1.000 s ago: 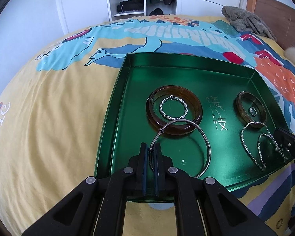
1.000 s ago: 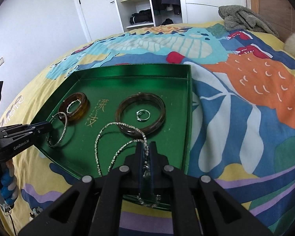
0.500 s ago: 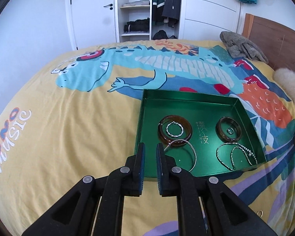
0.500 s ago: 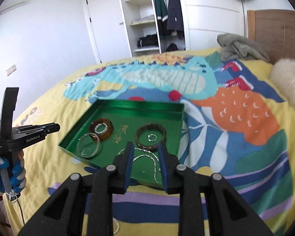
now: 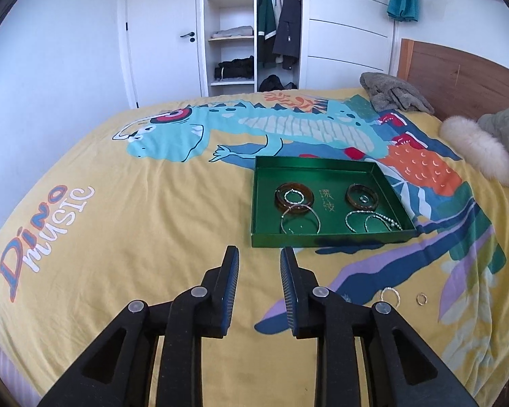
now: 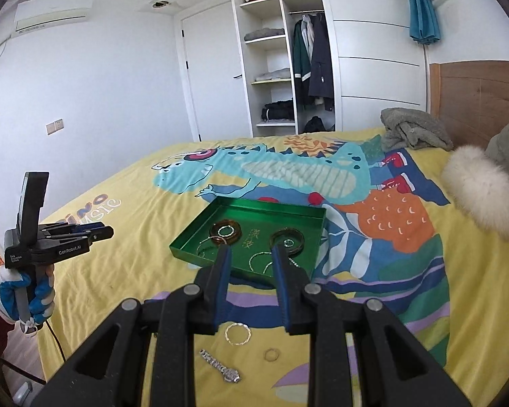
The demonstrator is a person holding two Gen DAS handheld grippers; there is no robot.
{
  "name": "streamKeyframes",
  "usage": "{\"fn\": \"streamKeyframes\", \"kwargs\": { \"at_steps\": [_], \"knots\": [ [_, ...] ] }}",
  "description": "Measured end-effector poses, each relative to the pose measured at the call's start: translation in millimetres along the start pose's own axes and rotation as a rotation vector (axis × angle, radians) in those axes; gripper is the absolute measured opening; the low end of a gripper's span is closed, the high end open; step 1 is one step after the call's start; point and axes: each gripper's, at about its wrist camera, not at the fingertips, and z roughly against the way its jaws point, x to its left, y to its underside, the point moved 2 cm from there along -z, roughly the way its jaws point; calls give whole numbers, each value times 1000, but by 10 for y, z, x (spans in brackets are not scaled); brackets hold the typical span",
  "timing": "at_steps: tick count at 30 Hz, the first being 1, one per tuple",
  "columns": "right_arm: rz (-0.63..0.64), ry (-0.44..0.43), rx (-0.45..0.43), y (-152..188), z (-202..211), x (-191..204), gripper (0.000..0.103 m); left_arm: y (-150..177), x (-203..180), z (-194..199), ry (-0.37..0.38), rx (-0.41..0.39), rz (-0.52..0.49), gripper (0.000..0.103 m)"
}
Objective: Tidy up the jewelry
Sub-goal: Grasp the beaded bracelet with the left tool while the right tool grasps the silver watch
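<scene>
Both claws empty | left claw (image 5: 258, 261) spread, near green tray (image 5: 325, 238)

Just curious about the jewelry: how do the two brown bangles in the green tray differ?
The left bangle looks thicker and lighter amber; the right bangle looks thinner and darker. A twisted silver hoop lies inside the left bangle, a small ring inside the right bangle. Both lie flat in the tray.

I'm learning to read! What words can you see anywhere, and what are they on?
"DINO music": printed on the yellow bedspread.
"GenRobot.AI": on the left gripper, with smaller print too tiny to read.
Gold characters on the green tray floor: too small to read.
</scene>
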Motion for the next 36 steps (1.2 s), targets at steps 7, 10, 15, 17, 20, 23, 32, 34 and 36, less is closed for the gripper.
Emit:
{"fn": "streamKeyframes", "kwargs": {
  "at_steps": [7,10,15,17,20,23,32,34,36],
  "knots": [
    [-2,-10,13,281,273,13,24,371,-49,169,38,19,10,25],
    [-5,-19,25,415,314,-12,24,507,-104,144,49,40,9,25],
    [-24,-21,51,602,275,-102,24,660,-204,-2,67,79,11,25],
    [-37,-24,60,664,237,-142,24,721,-242,-78,72,95,10,25],
    [-50,-27,83,783,135,-206,24,792,-293,-203,82,121,9,25],
    [-61,-30,104,886,31,-255,24,836,-340,-329,92,141,11,25],
    [-69,-94,156,1129,-281,-291,24,934,-489,-664,140,193,6,25],
    [-65,-111,176,1197,-367,-267,24,949,-532,-742,150,205,1,26],
    [-57,-133,198,1277,-461,-223,24,966,-570,-826,156,217,-2,28]
  ]
}}
